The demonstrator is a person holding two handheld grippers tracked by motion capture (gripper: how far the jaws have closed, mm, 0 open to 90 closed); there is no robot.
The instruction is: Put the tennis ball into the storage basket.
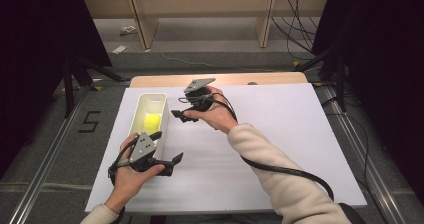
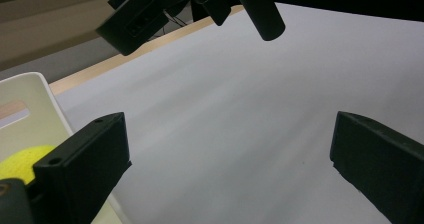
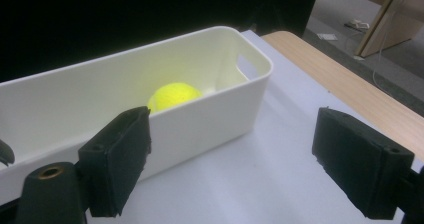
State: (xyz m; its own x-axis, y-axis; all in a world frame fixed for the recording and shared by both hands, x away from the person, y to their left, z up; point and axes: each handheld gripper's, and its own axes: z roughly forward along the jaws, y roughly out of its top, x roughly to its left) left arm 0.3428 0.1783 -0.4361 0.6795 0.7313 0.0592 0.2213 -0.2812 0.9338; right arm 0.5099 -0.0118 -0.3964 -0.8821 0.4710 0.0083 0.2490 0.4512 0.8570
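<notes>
Left hand-held gripper (image 1: 166, 149) jaws wide apart, right hand-held gripper (image 1: 181, 115) likewise, both empty

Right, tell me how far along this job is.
Done, by the look of it: the yellow ball already lies inside the white bin. In hand: nothing. The left tool sits open beside the bin's near end, and the right tool is open and empty beside the bin's far part. Left: probably just pulling both tools away, since the white sheet shows nothing else to pick up.
</notes>
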